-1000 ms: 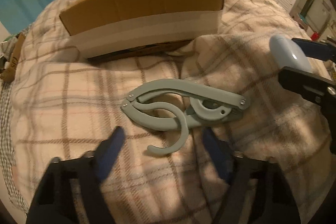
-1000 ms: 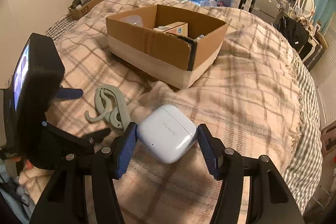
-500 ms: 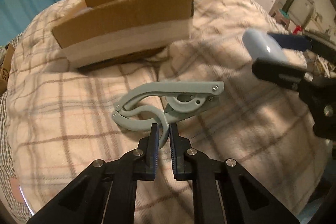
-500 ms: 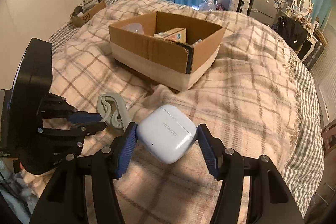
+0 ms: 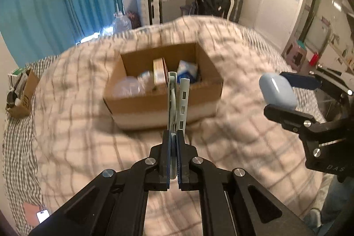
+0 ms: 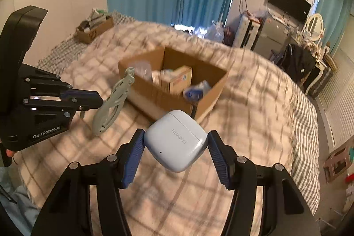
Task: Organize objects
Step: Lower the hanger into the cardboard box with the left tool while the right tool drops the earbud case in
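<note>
My left gripper (image 5: 173, 143) is shut on a pale blue folding hanger (image 5: 178, 101), which stands edge-on above the bed; it also shows in the right wrist view (image 6: 115, 101), hanging from the left gripper (image 6: 97, 101). My right gripper (image 6: 176, 152) is shut on a pale blue earbud case (image 6: 176, 139), held above the blanket; the case also shows in the left wrist view (image 5: 277, 90). An open cardboard box (image 5: 163, 98) sits on the bed ahead of both grippers, holding several small packages; it also shows in the right wrist view (image 6: 174, 90).
The bed carries a plaid blanket (image 5: 77, 136). A small cardboard box of items (image 5: 21, 94) sits at the bed's far left edge. Blue curtains, a fridge, a TV and a chair with dark clothes stand beyond the bed.
My left gripper has lifted the hanger off the blanket and turned it upright toward the box. My right gripper has risen with the earbud case.
</note>
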Available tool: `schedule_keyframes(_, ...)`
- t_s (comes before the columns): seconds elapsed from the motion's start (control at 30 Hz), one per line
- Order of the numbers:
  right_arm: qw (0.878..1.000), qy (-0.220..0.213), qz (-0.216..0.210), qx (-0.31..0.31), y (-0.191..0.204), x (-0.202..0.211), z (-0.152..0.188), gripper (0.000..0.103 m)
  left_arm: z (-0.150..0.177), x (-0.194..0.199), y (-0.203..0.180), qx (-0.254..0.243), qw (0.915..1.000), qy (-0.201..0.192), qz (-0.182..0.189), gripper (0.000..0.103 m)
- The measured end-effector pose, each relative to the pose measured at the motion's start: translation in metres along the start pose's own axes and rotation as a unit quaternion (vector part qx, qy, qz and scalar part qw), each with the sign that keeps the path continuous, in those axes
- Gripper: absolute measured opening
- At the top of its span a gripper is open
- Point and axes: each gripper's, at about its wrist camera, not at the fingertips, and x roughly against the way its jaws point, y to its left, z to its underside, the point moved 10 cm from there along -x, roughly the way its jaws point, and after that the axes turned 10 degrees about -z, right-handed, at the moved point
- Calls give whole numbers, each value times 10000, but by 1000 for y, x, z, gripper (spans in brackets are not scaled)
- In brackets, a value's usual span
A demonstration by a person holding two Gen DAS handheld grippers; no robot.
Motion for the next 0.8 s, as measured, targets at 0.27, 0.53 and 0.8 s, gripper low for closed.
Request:
schedule_keyframes(0.27, 9998, -175, -14, 108, -17, -4, -72, 58, -75, 1, 27, 177, 9995, -260, -90, 3)
schedule_keyframes(0.53, 9999, -8, 51, -141, -61, -54, -125, 58, -130, -49, 46, 334, 9992, -83, -219, 3)
schedule_keyframes(0.8, 9968, 680, -47, -408, -95, -147, -106, 58, -123, -128, 36, 328, 9989, 339, -30, 3)
